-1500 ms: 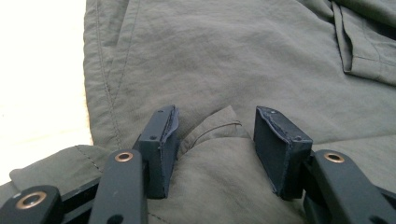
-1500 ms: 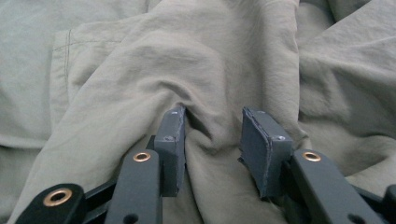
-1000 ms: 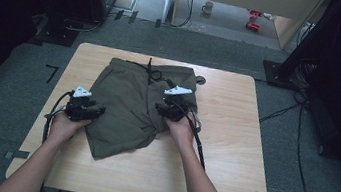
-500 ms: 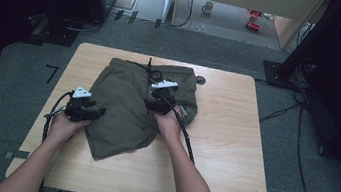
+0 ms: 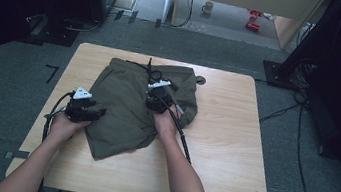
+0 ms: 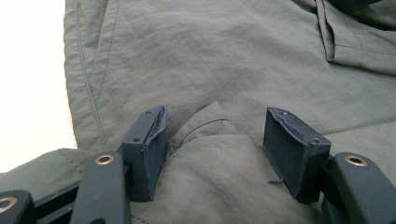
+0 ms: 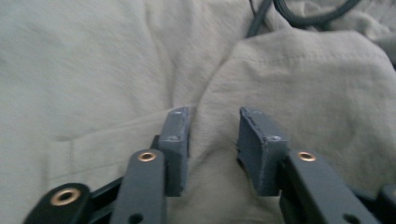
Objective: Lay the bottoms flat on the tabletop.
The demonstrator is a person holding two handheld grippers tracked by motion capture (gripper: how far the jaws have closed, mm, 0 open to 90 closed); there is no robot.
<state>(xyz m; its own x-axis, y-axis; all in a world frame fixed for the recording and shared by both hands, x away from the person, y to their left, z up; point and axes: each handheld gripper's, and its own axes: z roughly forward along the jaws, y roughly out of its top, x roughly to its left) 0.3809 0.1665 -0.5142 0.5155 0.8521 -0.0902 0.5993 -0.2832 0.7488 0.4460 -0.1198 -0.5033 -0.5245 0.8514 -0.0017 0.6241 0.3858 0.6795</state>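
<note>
Olive-green woven shorts (image 5: 127, 105) lie lengthwise near-to-far; right gripper (image 7: 212, 135), mid-garment, has just been closing around a raised fold; left gripper (image 6: 212, 140) straddles the left hem, parted.

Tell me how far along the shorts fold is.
Partly done: the olive shorts lie bunched on the table. In hand: the left gripper straddles a raised fold, jaws apart; the right gripper has just been closing over a crease near the drawstring. Left: flattening and final folds.

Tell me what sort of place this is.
Probably a lab or workshop set up for recording: a bare wooden table on grey carpet, loose cables across the floor, and dark equipment stands around it.
</note>
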